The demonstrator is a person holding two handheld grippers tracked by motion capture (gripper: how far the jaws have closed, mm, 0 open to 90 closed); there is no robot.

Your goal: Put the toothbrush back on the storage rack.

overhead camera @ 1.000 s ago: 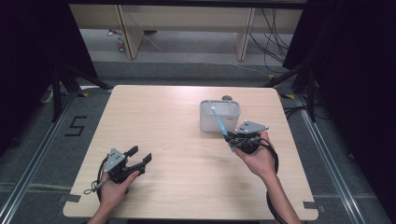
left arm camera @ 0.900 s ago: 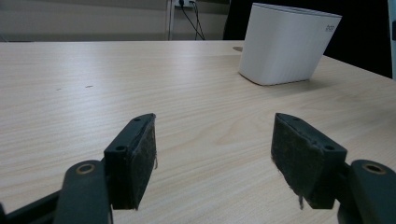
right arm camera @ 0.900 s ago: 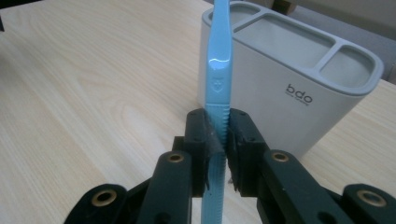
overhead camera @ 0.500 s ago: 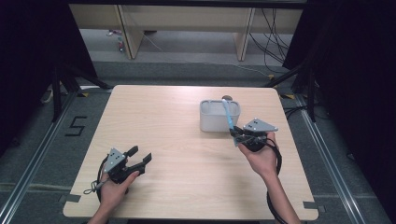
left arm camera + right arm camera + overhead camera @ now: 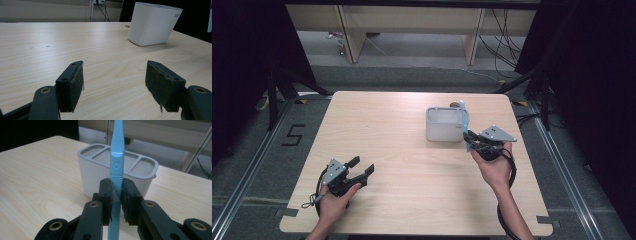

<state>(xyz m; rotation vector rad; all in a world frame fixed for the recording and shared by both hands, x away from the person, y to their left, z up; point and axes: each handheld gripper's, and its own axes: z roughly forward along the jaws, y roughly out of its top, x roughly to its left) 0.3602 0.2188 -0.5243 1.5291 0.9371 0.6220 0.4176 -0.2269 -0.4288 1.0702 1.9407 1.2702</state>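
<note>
Blue toothbrush (image 5: 117, 157) upright, clamped between right gripper (image 5: 117, 195) pads (handle end).

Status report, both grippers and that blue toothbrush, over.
Right gripper shut on blue toothbrush, upright beside white holder. Left gripper open, empty, low over table. Nothing in the way.

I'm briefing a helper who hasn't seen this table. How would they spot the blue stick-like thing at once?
Start at the wooden table and find the white holder on its far right part. Just right of it, the right gripper is shut on a light blue toothbrush handle that stands upright. It is the one blue, slim thing there.
</note>
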